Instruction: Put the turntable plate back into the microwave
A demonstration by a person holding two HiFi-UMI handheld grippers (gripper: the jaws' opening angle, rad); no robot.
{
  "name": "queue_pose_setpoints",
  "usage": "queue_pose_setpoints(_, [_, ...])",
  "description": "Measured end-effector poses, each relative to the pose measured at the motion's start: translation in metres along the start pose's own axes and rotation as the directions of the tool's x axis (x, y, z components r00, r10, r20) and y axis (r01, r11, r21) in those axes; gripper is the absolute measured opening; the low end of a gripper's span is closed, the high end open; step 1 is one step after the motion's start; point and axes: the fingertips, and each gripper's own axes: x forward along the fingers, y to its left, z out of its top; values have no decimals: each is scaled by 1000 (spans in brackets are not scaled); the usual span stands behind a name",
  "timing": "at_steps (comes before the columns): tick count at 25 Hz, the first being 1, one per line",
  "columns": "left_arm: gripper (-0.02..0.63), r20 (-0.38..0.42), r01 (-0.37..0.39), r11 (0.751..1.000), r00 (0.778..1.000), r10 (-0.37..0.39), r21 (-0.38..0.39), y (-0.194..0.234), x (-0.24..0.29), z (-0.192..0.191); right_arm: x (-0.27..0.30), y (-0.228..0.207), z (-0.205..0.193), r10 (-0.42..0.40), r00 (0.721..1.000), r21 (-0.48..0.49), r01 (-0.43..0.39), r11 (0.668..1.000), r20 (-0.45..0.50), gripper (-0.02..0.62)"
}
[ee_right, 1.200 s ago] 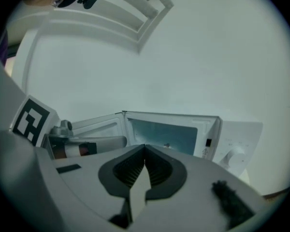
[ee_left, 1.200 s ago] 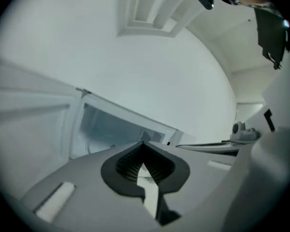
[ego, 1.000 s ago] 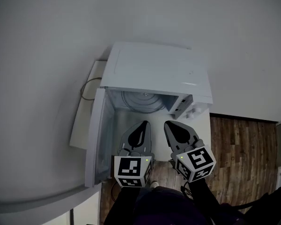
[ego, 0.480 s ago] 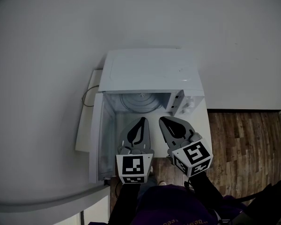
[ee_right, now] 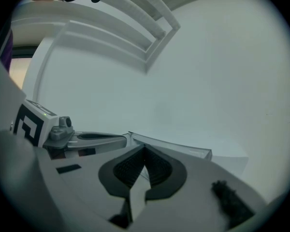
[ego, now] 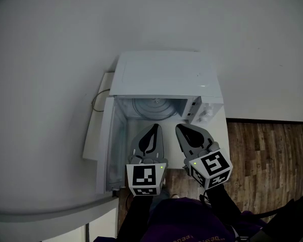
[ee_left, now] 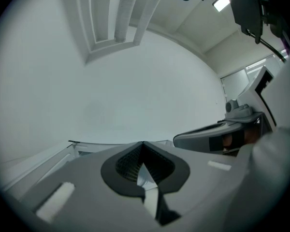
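The round glass turntable plate (ego: 152, 108) sits inside the white box microwave (ego: 164, 74), so your left tool (ego: 152, 131) and right tool (ego: 182, 131) hang clenched, empty.

White microwave (ego: 164, 74) at 12 o'clock, door (ego: 107, 150) open toward 9; round glass turntable plate (ego: 152, 109) lies flat inside.

Your left gripper (ego: 154, 127) and right gripper (ego: 180, 128) have both come up slightly over the last second, so their fingers now sit a touch nearer the open front of the microwave (ego: 164, 74). You've rolled the left one, so its marker cube (ego: 146, 179) now looks squarer. Your head has shifted, so more of your dark top (ego: 187, 226) shows.
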Motion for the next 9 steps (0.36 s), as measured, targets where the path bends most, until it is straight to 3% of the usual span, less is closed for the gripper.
queue_pose_setpoints(4, [5, -2, -7, 999, 1000, 7, -45, 2, 2, -1, 1, -2, 1, 7, 1000, 3, -7, 1000, -1, 9])
queue_pose_setpoints(9, [5, 2, -5, 999, 1000, 5, -31, 1, 5, -3, 2, -5, -2, 8, 1000, -1, -8, 1000, 1, 9])
